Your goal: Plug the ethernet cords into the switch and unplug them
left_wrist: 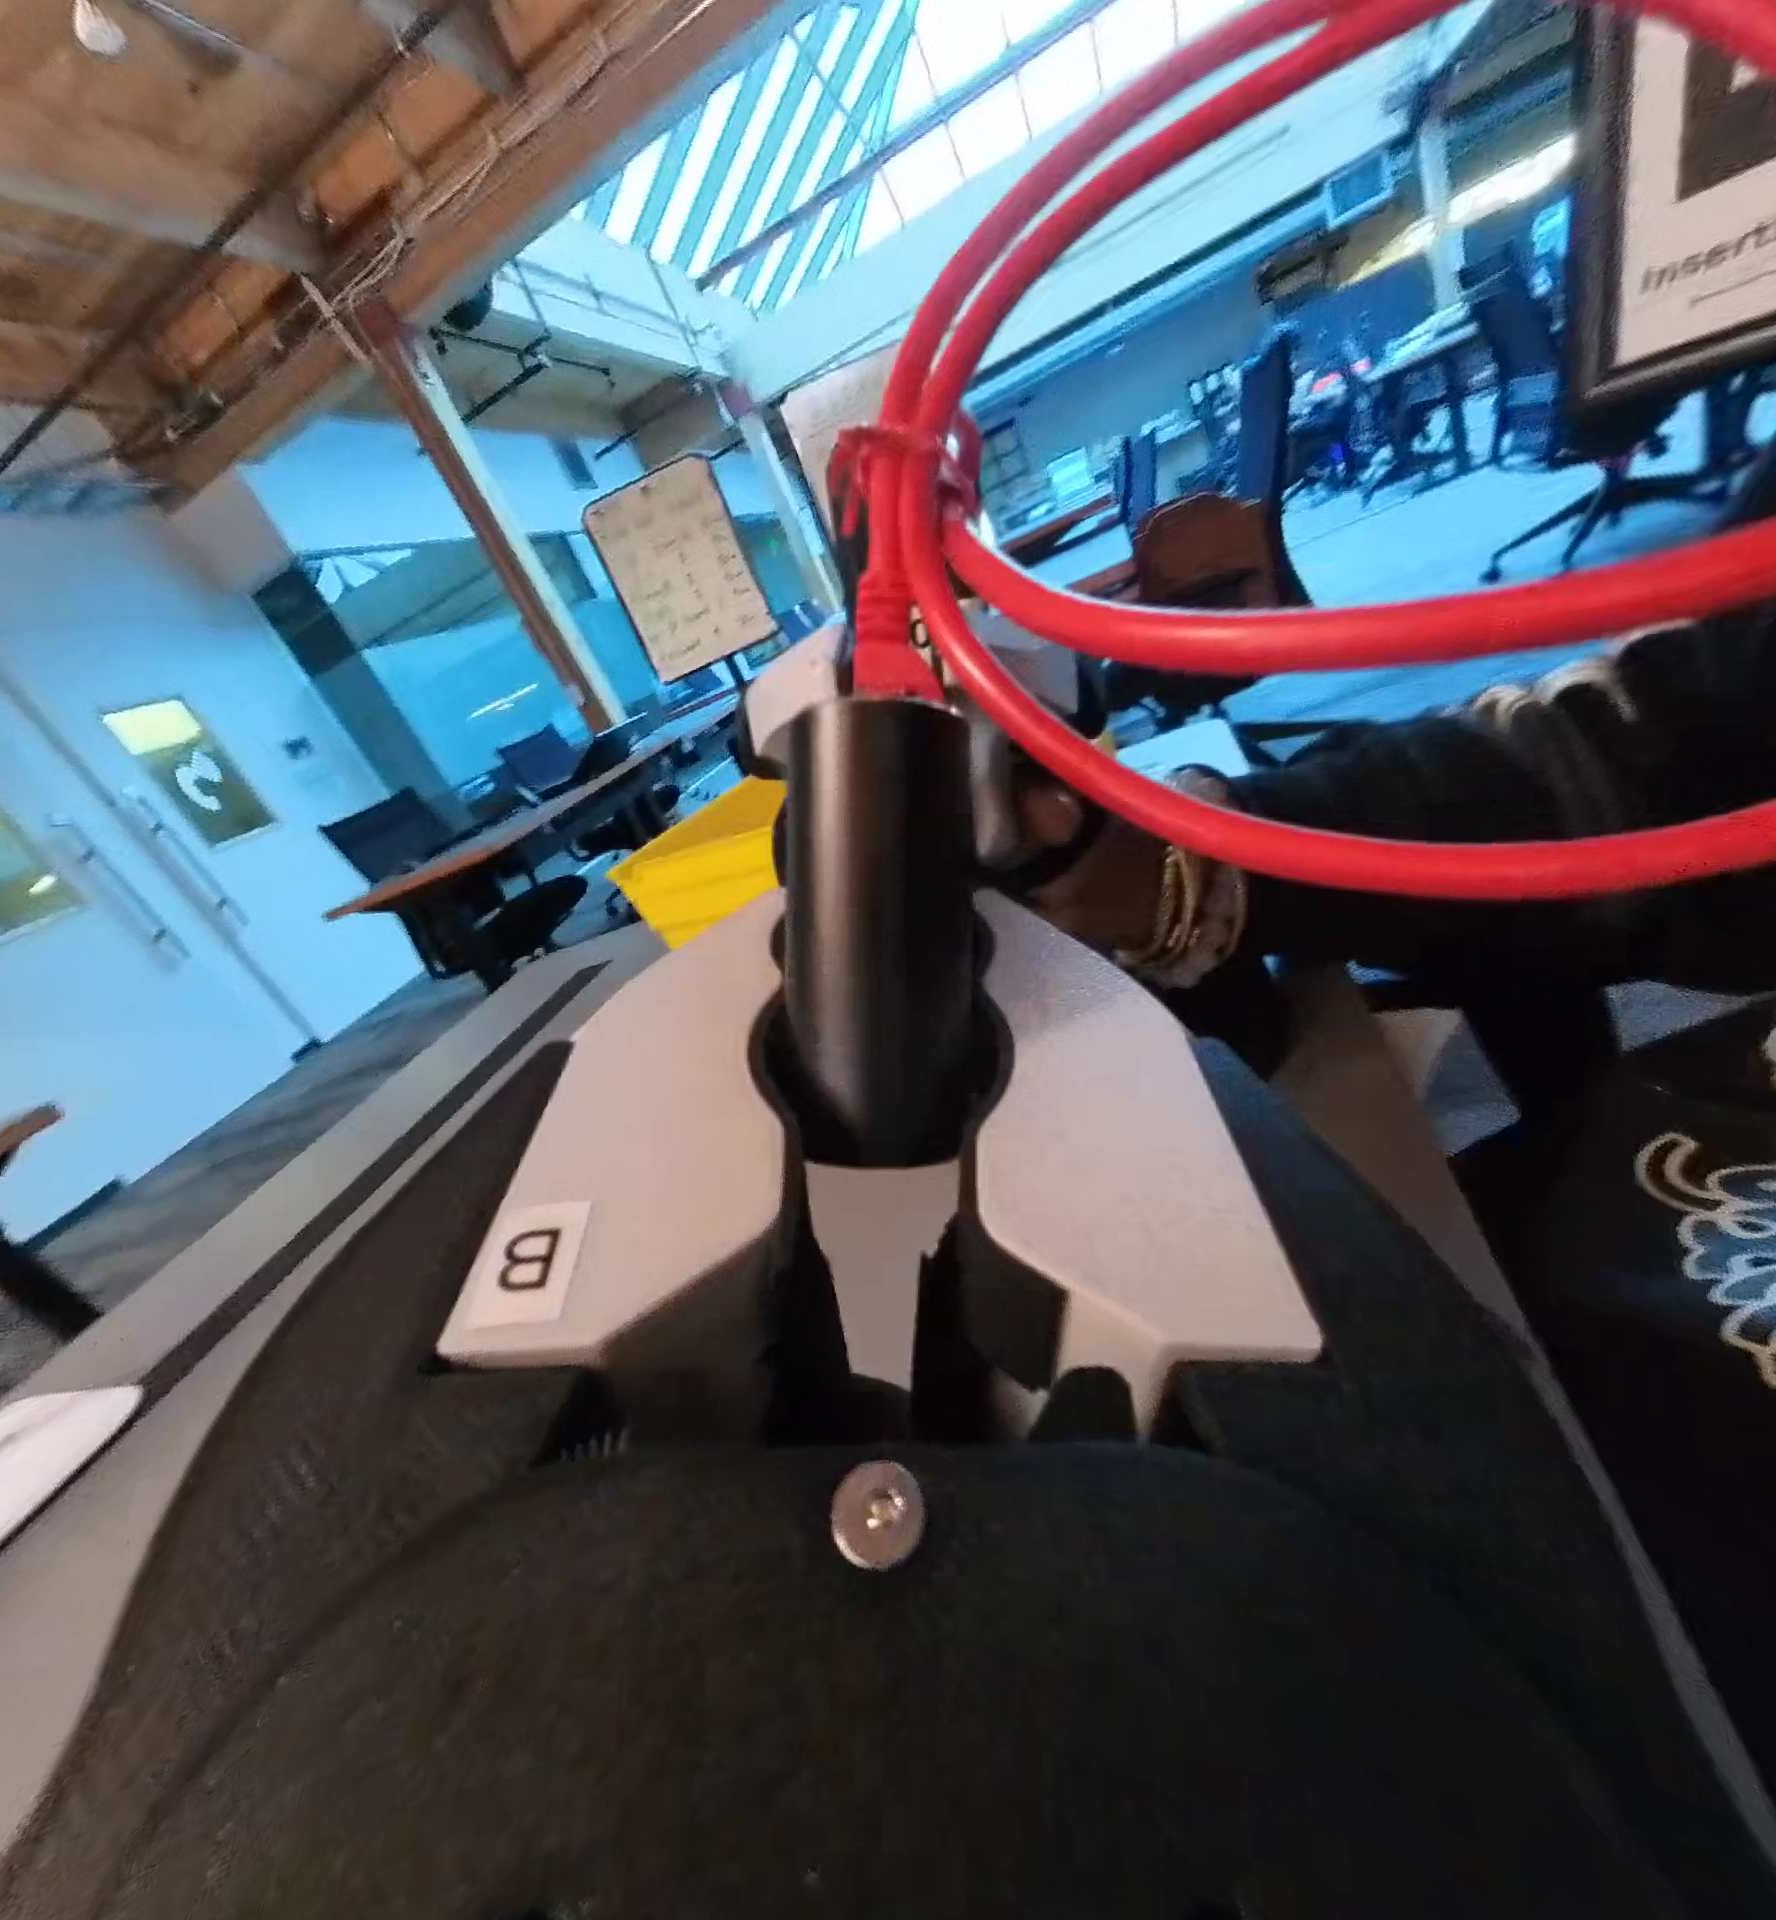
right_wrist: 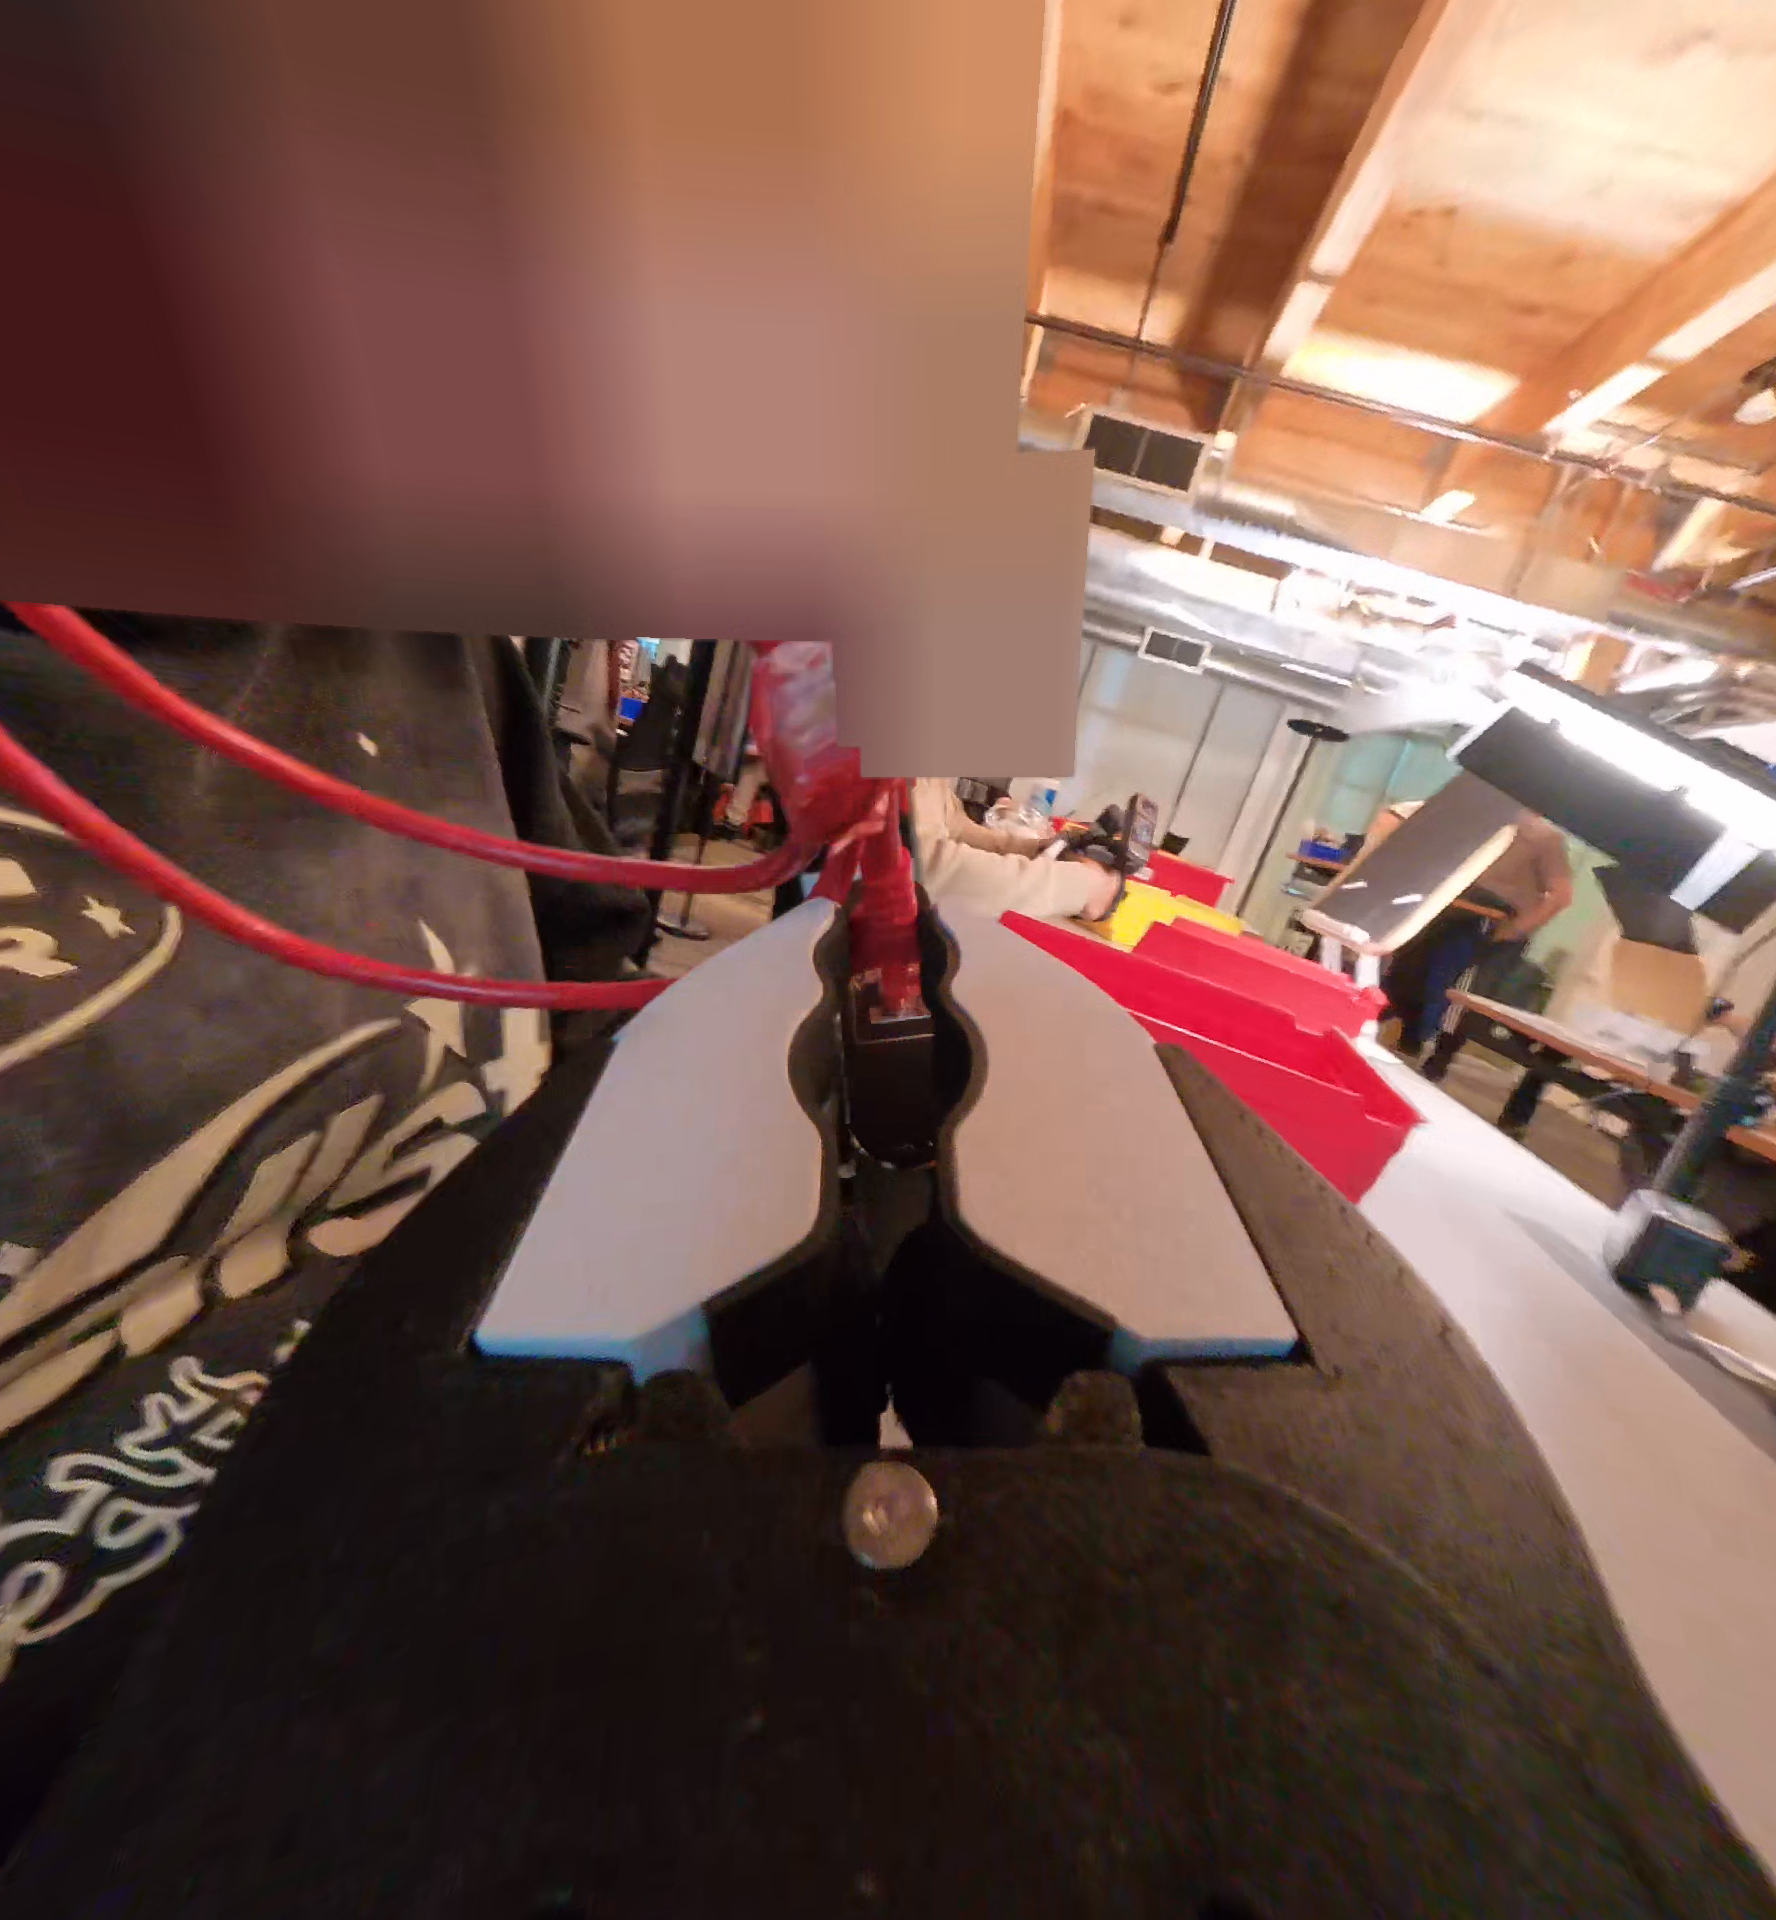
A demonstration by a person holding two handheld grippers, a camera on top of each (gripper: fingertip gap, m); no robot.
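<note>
Your left gripper (left_wrist: 879,1049) is clamping a black cylindrical piece (left_wrist: 873,883), which is standing up between the two grey fingers (left_wrist: 655,1174) and seated in their rounded notch. The red ethernet cord (left_wrist: 1279,634) is plugging its red connector (left_wrist: 889,634) into the far end of that black piece, and the cable is looping round in wide coils above and to the right, bound by a red tie (left_wrist: 899,447) just above the plug. Beyond the black piece, a hand (left_wrist: 1060,831) with bracelets at the wrist is holding the other gripper, whose pale tip is sitting right against the connector. A yellow bin (left_wrist: 707,868) is sitting behind, on the left.

In the right wrist view, your right gripper (right_wrist: 889,1029) is pinching a small black block (right_wrist: 889,1049) with the red plug (right_wrist: 884,935) seated in its top; the grey fingers (right_wrist: 697,1132) are pressing in on it from both sides. The cord's loops (right_wrist: 344,883) are trailing off to the left across a dark printed sweatshirt (right_wrist: 188,1039). (I cannot tell whether this black block is the switch or an adapter.) To the right, red bins (right_wrist: 1279,1039) are lying along a white tabletop (right_wrist: 1549,1403), and a person (right_wrist: 1497,914) is standing farther back by a lamp (right_wrist: 1653,800).
</note>
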